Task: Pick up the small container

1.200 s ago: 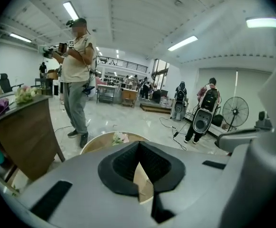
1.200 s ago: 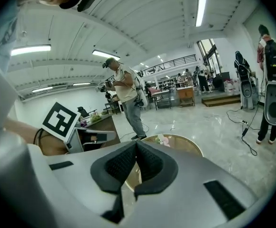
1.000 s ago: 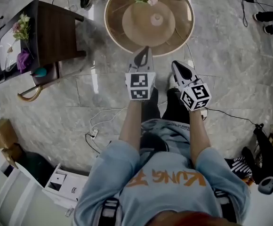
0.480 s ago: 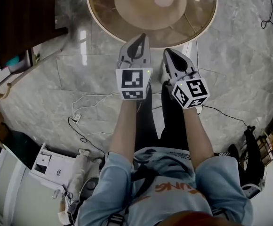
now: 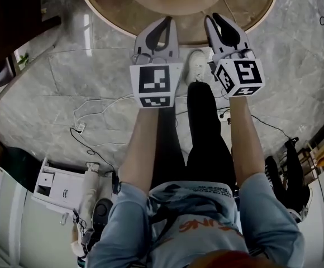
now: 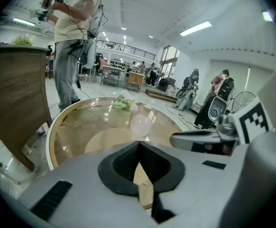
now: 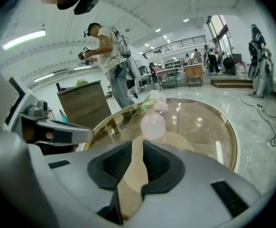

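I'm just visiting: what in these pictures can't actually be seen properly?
Head view: the round glass-topped, gold-rimmed table is cut off by the top edge; the pale pink round vase falls outside it.
Head view: the dark wooden cabinet is cut by the left corner and too dark to read.
Left gripper view: the people far back in the hall are too small.
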### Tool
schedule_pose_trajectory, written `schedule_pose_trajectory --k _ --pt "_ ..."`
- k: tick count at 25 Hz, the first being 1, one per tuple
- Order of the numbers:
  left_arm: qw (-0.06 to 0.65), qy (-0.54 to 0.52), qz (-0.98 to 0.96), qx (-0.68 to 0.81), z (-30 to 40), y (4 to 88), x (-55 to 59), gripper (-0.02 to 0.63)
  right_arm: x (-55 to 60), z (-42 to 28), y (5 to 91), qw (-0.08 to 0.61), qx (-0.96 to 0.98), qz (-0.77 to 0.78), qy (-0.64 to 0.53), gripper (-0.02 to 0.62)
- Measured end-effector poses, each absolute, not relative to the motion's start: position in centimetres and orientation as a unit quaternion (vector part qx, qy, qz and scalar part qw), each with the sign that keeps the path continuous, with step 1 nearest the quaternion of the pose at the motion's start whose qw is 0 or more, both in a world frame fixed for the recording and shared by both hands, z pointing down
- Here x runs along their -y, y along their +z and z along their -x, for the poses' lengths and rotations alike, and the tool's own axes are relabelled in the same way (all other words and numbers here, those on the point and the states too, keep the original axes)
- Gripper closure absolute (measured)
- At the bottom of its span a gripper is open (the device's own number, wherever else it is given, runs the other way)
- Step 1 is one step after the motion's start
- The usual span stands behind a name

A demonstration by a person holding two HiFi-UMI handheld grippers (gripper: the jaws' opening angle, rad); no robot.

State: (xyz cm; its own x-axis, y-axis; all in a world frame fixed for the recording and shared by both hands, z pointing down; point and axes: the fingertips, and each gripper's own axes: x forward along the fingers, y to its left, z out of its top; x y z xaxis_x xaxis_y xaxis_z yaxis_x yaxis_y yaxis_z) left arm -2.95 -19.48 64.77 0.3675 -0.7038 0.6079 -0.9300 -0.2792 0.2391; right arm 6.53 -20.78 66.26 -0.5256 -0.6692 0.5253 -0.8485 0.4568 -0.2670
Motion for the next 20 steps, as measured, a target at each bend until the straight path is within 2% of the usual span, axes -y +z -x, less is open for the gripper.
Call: schedule_pose_trajectory --k 3,6,10,14,16,20 --pt "0.284 0.202 -0.784 0.514 2.5 65.1 20.5 0.583 23.7 -7.6 67.5 0.168 0.824 -0.478 0.255 0.5" --pt "0.286 0.207 -0.784 0.511 3.2 65.6 21.4 0.583 26.2 -6.5 67.7 0.172 0.831 -0.479 0.225 0.451" --pt "0.294 0.21 -0.779 0.512 4.1 66.7 22.1 0.583 29.4 -5.2 67.4 0.179 0.836 -0.488 0.177 0.419" --pt "0.327 0.193 -0.754 0.537 5.4 67.8 22.4 0.583 31.9 -6.5 67.2 0.139 0.81 -0.538 0.188 0.37" --pt "0.339 0.184 -0.737 0.556 6.4 68.1 22.7 0.583 32.5 -5.7 67.3 0.14 0.817 -0.53 0.179 0.368" --pt "0.295 0.213 -0.758 0.541 5.3 67.8 22.5 0.583 32.9 -4.1 67.4 0.154 0.834 -0.509 0.148 0.371"
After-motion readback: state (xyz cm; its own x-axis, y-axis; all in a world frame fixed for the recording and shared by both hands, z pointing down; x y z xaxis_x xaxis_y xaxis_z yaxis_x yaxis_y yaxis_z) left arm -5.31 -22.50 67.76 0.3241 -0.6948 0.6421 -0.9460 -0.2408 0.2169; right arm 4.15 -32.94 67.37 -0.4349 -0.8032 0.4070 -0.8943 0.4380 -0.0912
